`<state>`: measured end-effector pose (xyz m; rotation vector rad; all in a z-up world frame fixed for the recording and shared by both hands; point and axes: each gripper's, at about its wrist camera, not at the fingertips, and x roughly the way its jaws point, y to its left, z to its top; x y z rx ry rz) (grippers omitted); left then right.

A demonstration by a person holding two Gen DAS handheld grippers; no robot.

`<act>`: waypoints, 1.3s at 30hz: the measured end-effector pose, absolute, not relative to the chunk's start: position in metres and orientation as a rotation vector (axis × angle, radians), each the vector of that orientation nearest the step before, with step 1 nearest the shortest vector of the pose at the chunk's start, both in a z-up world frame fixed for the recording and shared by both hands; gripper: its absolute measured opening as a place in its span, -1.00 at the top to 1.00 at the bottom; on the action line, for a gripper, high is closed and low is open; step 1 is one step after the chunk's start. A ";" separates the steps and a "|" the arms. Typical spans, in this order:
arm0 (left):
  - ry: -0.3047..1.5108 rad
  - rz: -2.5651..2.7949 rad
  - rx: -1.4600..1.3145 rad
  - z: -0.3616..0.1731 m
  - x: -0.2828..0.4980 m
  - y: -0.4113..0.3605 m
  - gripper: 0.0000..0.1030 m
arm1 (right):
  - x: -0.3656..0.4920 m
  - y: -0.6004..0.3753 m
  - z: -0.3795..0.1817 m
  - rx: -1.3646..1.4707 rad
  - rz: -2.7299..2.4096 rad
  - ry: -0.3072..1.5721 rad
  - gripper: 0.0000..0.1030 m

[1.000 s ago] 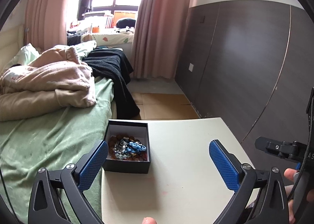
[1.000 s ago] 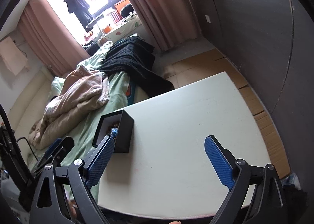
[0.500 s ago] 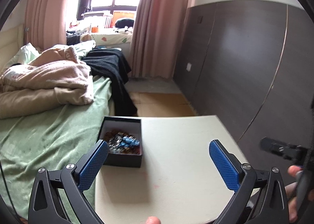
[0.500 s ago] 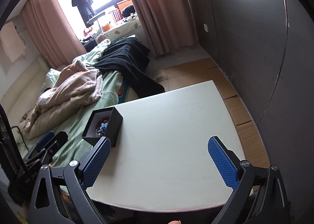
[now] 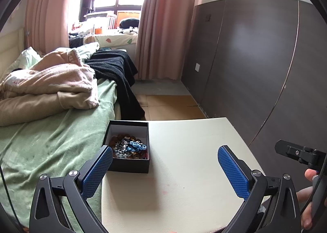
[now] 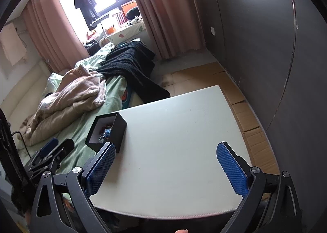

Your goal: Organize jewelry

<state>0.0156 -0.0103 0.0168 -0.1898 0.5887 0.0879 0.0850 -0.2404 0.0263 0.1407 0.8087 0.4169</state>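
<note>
Jewelry (image 5: 128, 147), a tangle of brown, grey and blue beads, lies heaped in an open black box (image 5: 130, 165) at the table's (image 5: 184, 171) left edge, beside the bed (image 5: 45, 141). We hold the left claw (image 5: 165, 168) and right claw (image 6: 164, 168) low over the table, both spread wide and empty. Over the last second both views drifted only slightly and nothing left the box, so sorting looks no further along.

left hand-held gripper (image 5: 165, 156) agape, right hand-held gripper (image 6: 166, 154) agape

One black box (image 5: 128, 166), one white table (image 5: 184, 182), two tongs: left (image 5: 164, 164), right (image 6: 164, 162).
</note>
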 end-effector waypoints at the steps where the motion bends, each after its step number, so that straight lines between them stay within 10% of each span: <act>1: 0.585 0.083 -0.195 0.017 0.015 -0.010 -0.99 | 0.084 -0.239 0.026 0.137 0.417 0.808 -0.94; 39: 0.574 0.109 -0.198 0.022 0.009 -0.007 -0.99 | 0.083 -0.232 0.025 0.117 0.437 0.818 -0.94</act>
